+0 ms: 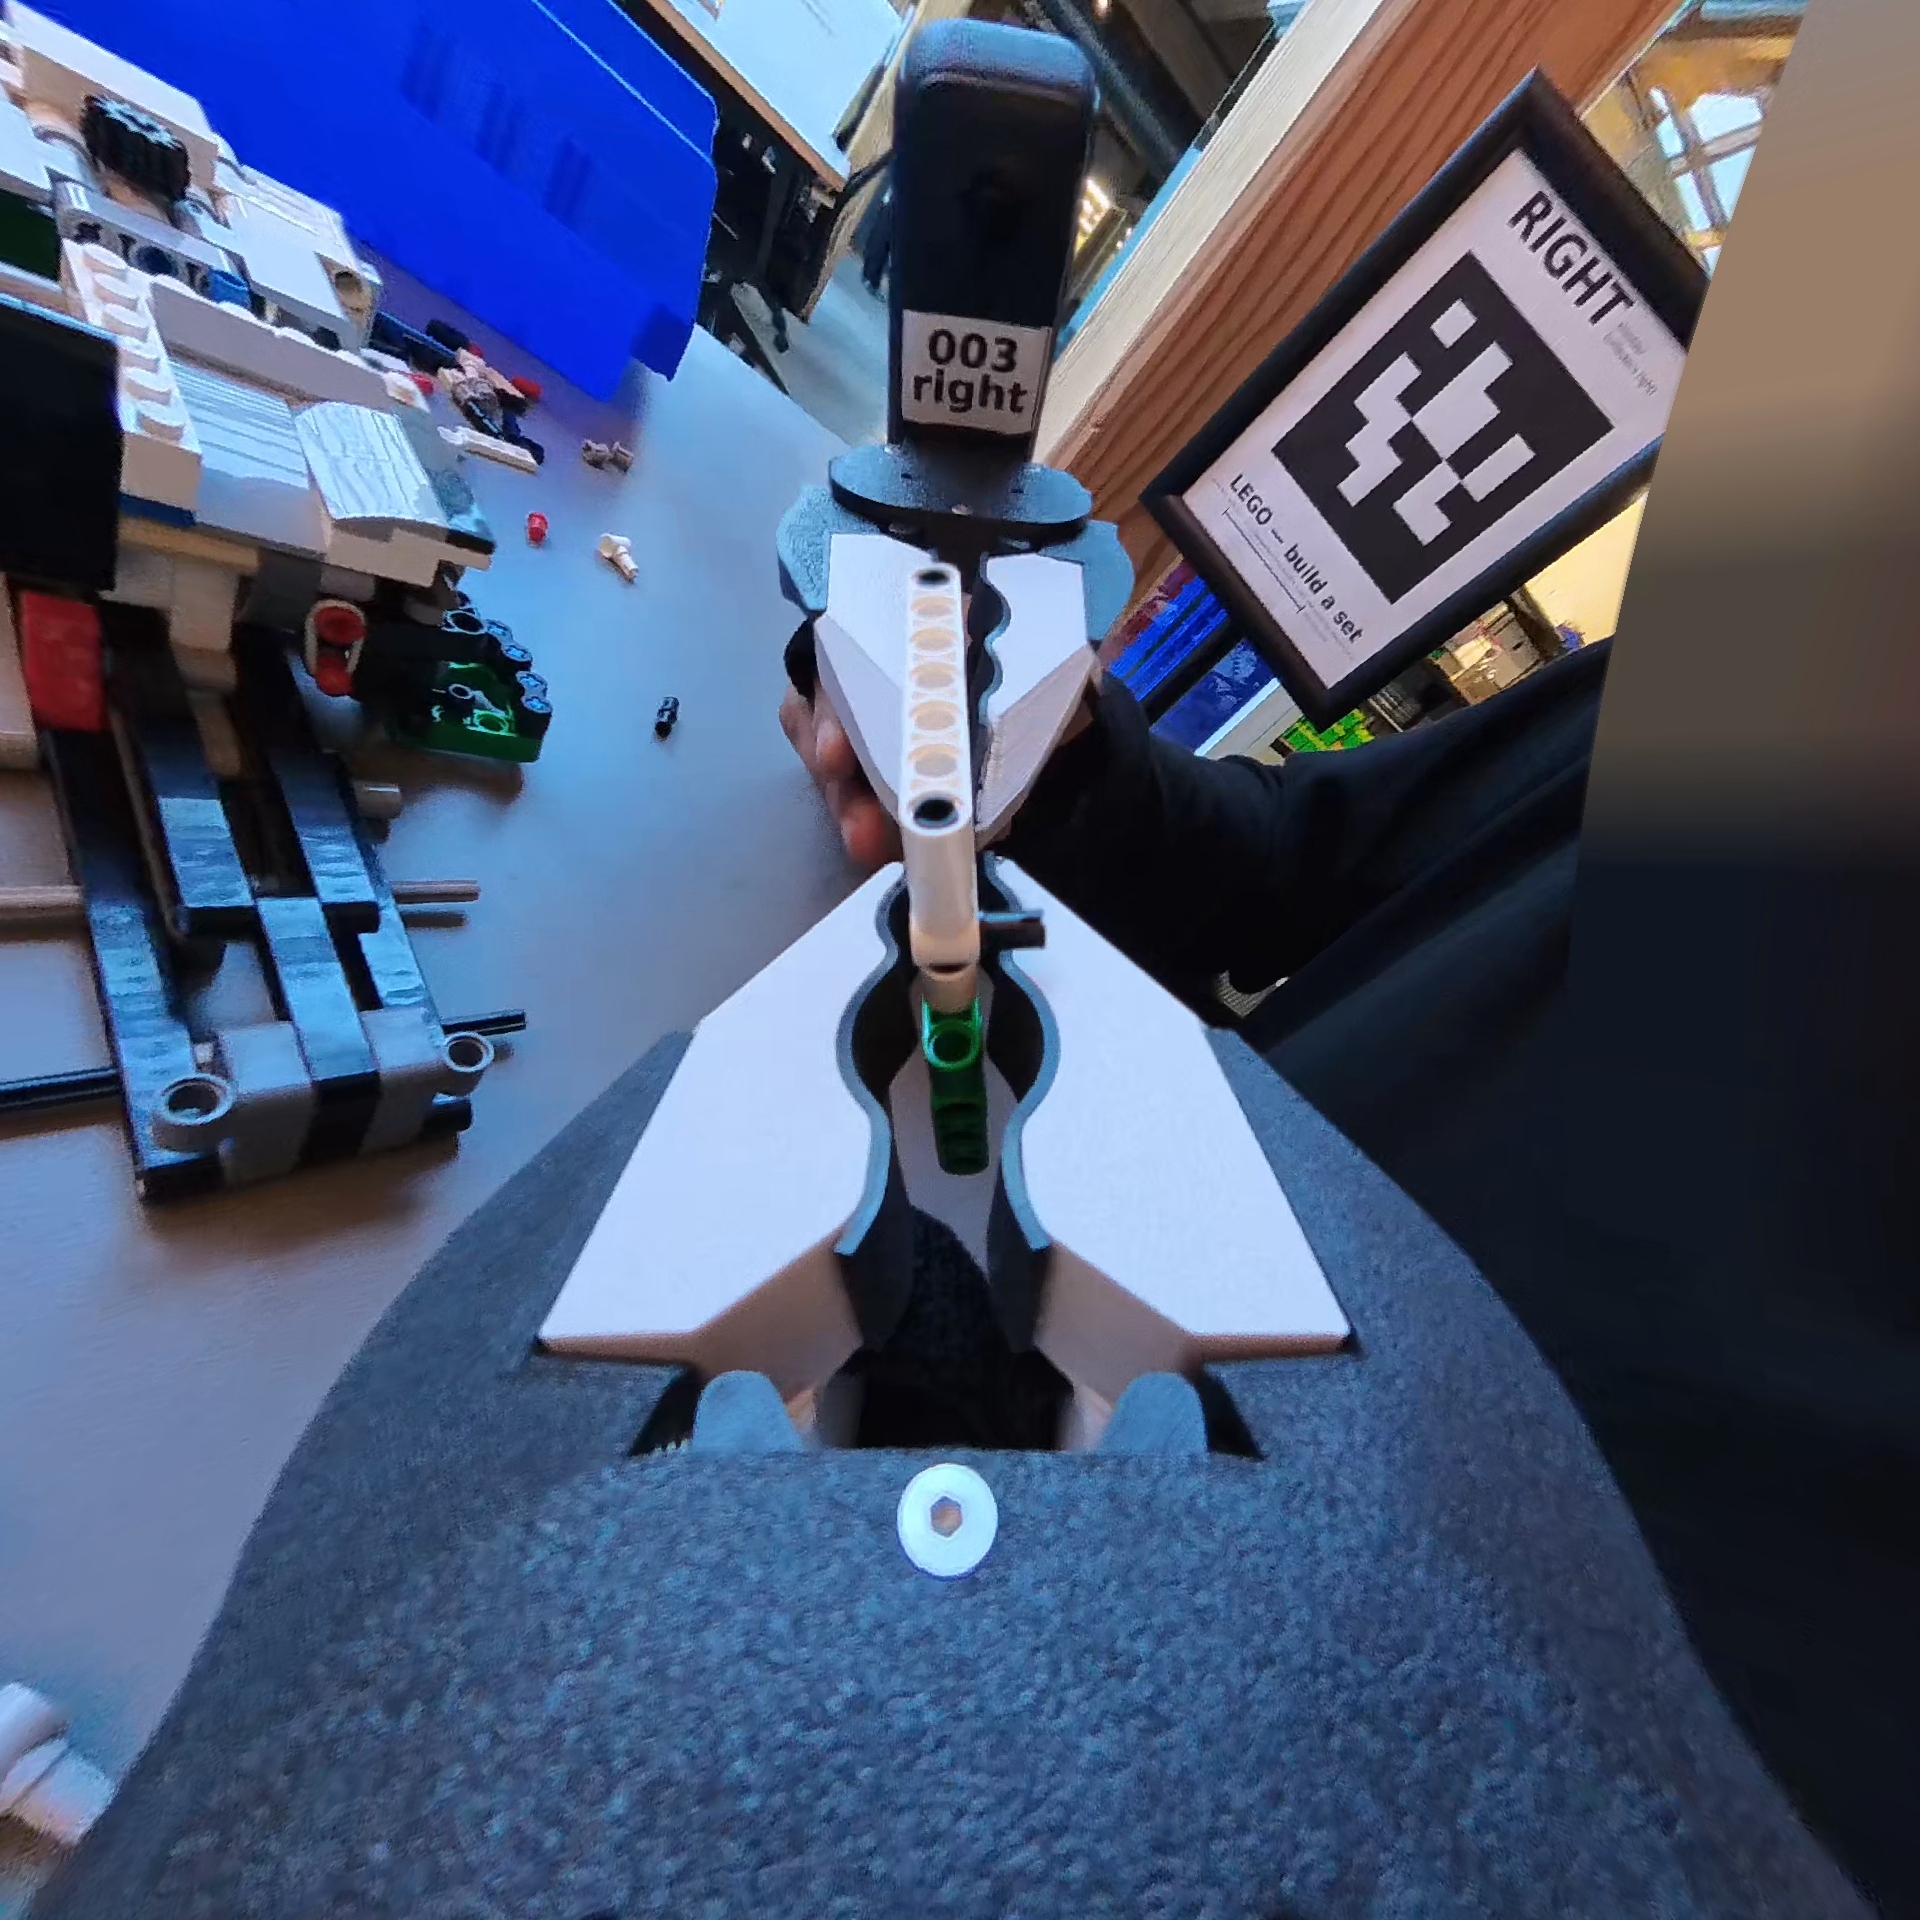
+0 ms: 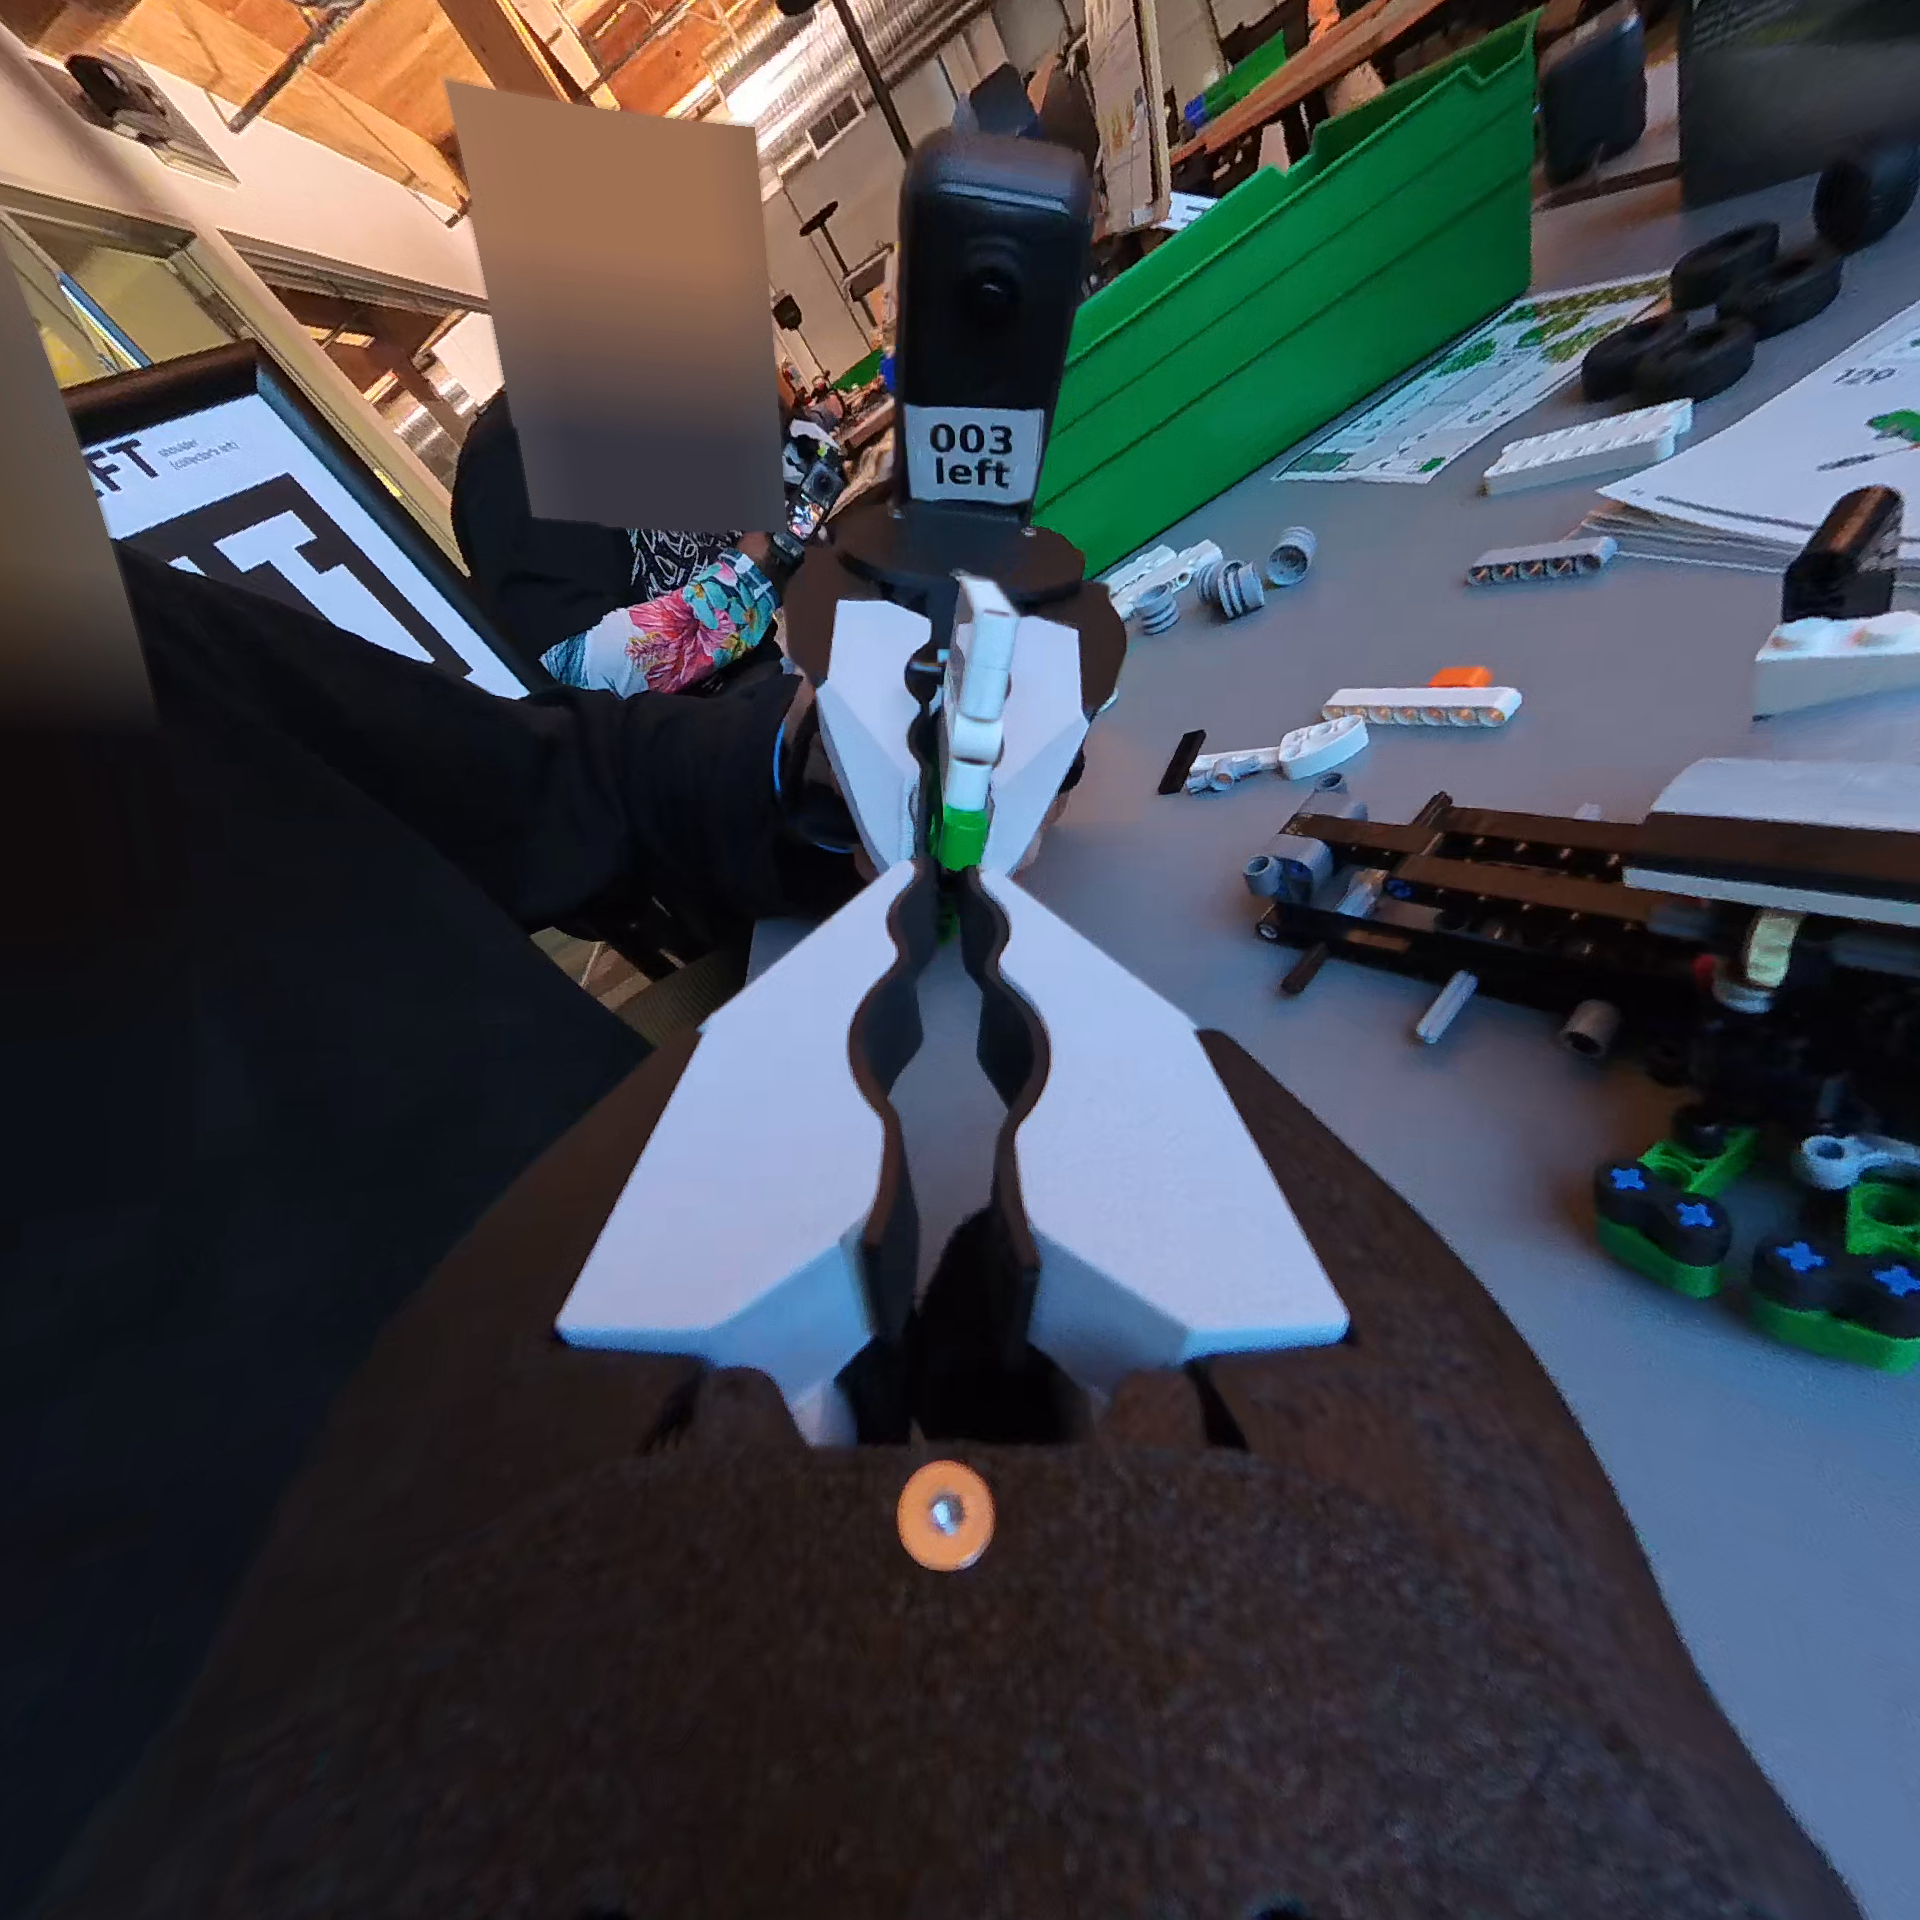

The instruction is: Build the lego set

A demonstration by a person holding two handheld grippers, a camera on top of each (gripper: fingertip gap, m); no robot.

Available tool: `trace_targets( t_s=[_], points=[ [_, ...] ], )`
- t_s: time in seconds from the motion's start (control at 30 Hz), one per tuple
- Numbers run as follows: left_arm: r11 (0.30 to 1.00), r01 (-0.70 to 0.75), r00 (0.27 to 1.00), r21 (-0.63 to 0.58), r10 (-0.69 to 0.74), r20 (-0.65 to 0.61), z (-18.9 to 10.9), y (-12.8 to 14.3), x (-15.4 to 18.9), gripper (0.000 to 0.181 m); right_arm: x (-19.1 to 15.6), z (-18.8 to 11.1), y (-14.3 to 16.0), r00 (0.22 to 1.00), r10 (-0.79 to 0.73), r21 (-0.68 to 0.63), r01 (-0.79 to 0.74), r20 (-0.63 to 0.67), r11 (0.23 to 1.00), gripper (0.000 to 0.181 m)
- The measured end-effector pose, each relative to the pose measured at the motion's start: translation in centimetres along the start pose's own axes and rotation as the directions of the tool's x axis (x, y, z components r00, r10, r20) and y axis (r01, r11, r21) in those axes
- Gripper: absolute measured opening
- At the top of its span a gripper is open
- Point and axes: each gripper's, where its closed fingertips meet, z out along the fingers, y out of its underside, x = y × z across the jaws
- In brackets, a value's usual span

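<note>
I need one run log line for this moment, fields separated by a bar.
left hand-held gripper: shut on green piece | right hand-held gripper: shut on white beam | pieces joined in air | chassis on table

Left gripper (image 1: 951, 935) and right gripper (image 2: 945, 883) point at each other tip to tip above the table, jaws of both drawn close together. A black-sleeved hand (image 1: 831, 748) holds the far gripper's handle.

The partly built model (image 1: 208, 644) is cut off by the left edge, and the green piece (image 2: 958, 831) is half hidden between jaws.
</note>
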Motion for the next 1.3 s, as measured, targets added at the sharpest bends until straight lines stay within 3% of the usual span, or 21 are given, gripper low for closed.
trace_targets(
  t_s=[0.27, 1.1, 1.17, 1.23, 1.3],
  points=[
    [0.997, 0.050, 0.999, 0.061, -0.049, -0.020, -0.5, -1.0, -0.3, 0.006, 0.2, -0.8, -1.3, 1.000, 0.023, 0.092, -0.023, 0.006, 0.995, 0.006],
    [1.000, 0.023, 1.000, 0.019, -0.023, 0.020, 0.0, -0.3, -0.5, 0.007, 0.6, -0.1, -0.6, 0.999, -0.012, 0.039, 0.014, -0.049, 0.999, 0.003],
    [1.000, 0.014, 1.000, 0.017, -0.015, 0.023, 0.1, -0.3, -0.4, 0.007, 0.5, -1.0, -0.8, 0.996, -0.051, 0.011, 0.052, -0.073, 0.999, 0.006],
    [0.999, -0.011, 0.998, 0.030, 0.009, 0.058, -0.1, -0.5, -0.7, 0.007, 1.1, -4.0, -2.1, 0.979, -0.089, -0.024, 0.086, -0.183, 0.996, 0.008],
    [0.999, -0.042, 0.993, 0.033, 0.038, 0.112, -0.3, -0.6, -1.1, 0.007, 2.1, -7.5, -2.1, 0.915, -0.209, -0.196, 0.147, -0.347, 0.970, 0.008]
  ],
)
